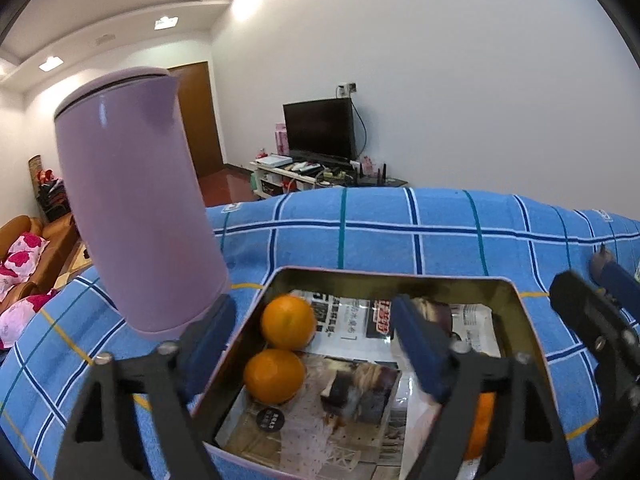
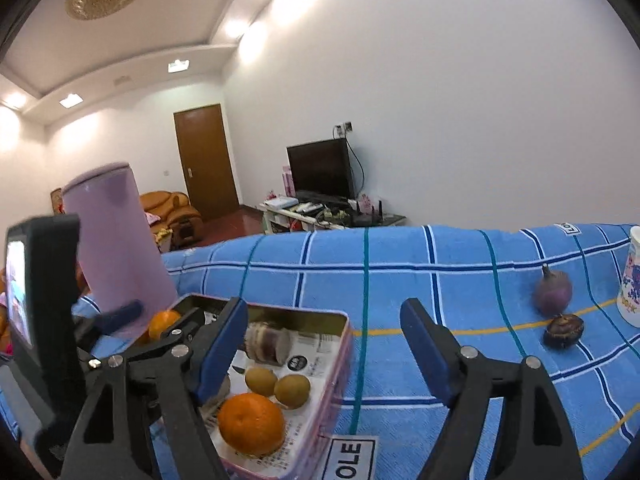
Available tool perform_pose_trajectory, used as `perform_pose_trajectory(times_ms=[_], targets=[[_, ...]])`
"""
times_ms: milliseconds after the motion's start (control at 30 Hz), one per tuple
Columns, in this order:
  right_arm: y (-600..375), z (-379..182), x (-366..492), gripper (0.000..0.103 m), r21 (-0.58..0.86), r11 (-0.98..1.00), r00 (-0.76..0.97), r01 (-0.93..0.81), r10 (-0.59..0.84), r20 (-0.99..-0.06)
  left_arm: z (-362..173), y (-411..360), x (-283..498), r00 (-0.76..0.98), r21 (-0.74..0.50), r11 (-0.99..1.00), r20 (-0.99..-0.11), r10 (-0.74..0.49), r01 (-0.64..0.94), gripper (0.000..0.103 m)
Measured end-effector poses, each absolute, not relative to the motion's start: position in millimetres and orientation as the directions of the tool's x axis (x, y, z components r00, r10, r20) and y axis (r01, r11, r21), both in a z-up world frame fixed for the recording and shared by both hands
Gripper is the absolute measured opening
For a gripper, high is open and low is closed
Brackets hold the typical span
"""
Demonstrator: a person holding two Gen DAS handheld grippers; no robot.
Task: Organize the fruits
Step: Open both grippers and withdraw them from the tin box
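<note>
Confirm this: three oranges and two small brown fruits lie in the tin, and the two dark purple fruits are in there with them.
Not quite. The two purple fruits lie on the blue cloth, outside the tin; the right wrist view shows it. The oranges and brown fruits are in the tin.

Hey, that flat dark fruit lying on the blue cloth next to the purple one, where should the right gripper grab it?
Grip the dark fruit across its round sides, coming from above. It lies flat and low with its cap up, and the purple fruit sits close behind, so a level approach looks crowded.
</note>
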State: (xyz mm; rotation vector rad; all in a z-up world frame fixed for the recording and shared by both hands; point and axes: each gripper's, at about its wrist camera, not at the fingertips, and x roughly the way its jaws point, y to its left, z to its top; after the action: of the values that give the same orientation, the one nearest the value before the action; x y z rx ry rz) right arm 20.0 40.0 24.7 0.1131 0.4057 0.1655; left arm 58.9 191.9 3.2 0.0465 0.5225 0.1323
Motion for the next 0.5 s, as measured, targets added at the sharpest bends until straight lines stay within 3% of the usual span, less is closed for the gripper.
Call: perform_pose_trajectory(times_ms=[100, 500], targets=[[42.1, 25.8, 17.8, 0.080, 0.122, 0.984, 0.913, -0.127, 0.164, -0.372, 3.0, 191.2, 57.6, 0.858, 0.079, 0.990, -0.493, 0.144, -0.121, 0.103], [45.1, 29.4, 3.9, 0.080, 0.037, 0.997, 0.947, -0.066, 0.074, -0.313, 3.7, 191.4, 50.7, 0.864, 0.056, 0.988, -0.480, 0.153, -0.144, 0.103]])
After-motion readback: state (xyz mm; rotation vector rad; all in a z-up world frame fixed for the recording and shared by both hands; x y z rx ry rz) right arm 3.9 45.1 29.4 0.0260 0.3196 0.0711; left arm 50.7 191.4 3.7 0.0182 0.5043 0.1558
